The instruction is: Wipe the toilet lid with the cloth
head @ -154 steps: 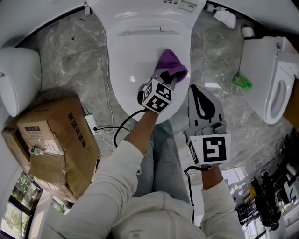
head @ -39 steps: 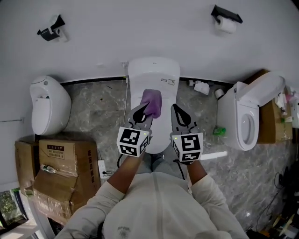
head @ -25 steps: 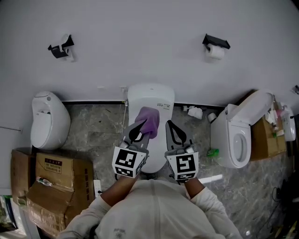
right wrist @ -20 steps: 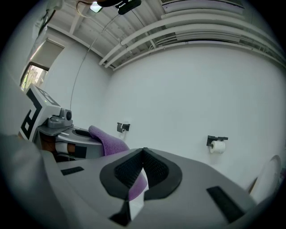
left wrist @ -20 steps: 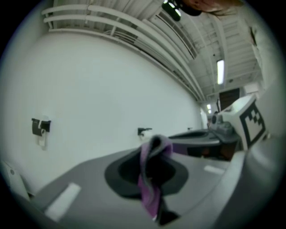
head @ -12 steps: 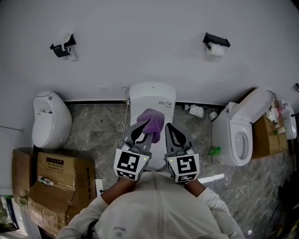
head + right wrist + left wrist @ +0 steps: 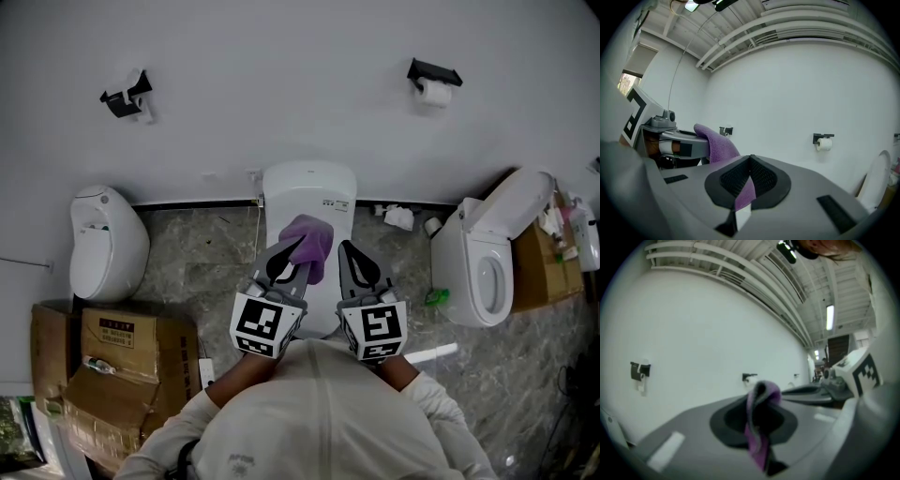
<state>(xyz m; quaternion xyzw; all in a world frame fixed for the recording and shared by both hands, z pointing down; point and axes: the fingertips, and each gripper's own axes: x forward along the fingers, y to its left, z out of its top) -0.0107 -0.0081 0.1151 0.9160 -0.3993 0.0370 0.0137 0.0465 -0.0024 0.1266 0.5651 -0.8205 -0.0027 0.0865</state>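
Note:
The white toilet point(image 7: 308, 192) stands against the wall with its lid down. Above its front, my left gripper point(image 7: 289, 253) is held level and shut on a purple cloth point(image 7: 307, 242), which drapes over the tip. In the left gripper view the cloth point(image 7: 757, 441) is pinched between the jaws and hangs down. My right gripper point(image 7: 349, 249) is beside it, a little apart, shut and holding nothing. The right gripper view shows its closed jaws point(image 7: 751, 157), with the left gripper point(image 7: 677, 143) and the draped cloth point(image 7: 717, 143) to the left.
A white fixture point(image 7: 108, 242) stands on the left and a second toilet point(image 7: 487, 272) with its lid up on the right. Cardboard boxes point(image 7: 112, 361) sit at lower left. A paper roll holder point(image 7: 433, 84) is on the wall. A green bottle point(image 7: 436, 297) lies on the floor.
Six seconds ago the left gripper pressed the cloth on the lid; now both grippers are raised level, well above it. In the last second they have hardly moved.

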